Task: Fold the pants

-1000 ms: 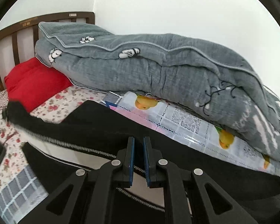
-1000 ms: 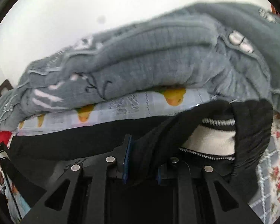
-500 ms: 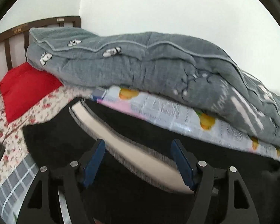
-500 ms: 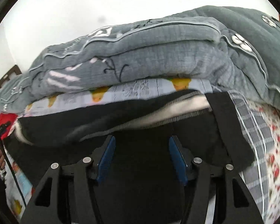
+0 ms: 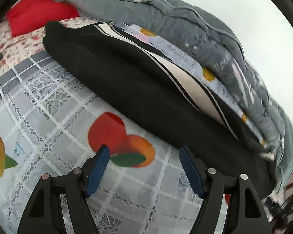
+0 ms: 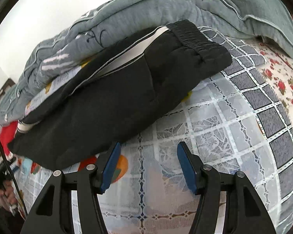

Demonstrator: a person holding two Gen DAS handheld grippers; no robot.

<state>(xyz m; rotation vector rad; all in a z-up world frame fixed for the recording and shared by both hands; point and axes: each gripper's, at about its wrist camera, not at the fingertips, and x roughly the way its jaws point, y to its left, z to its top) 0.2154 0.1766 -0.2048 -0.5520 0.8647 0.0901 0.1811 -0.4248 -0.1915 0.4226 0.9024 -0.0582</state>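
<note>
I am holding my left tool (image 5: pixel 143 157) and my right tool (image 6: pixel 147 154) with blue pads spread wide, gripping nothing. The black pants (image 6: pixel 111 89), soft knit with a white side stripe and ribbed elastic waistband, are lying folded lengthwise on the glossy fruit-print cloth (image 5: pixel 48 105), against the quilted grey blanket (image 6: pixel 138 5).

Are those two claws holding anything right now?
Nothing. The left gripper and right gripper are open and empty, apart from the pants.
</note>
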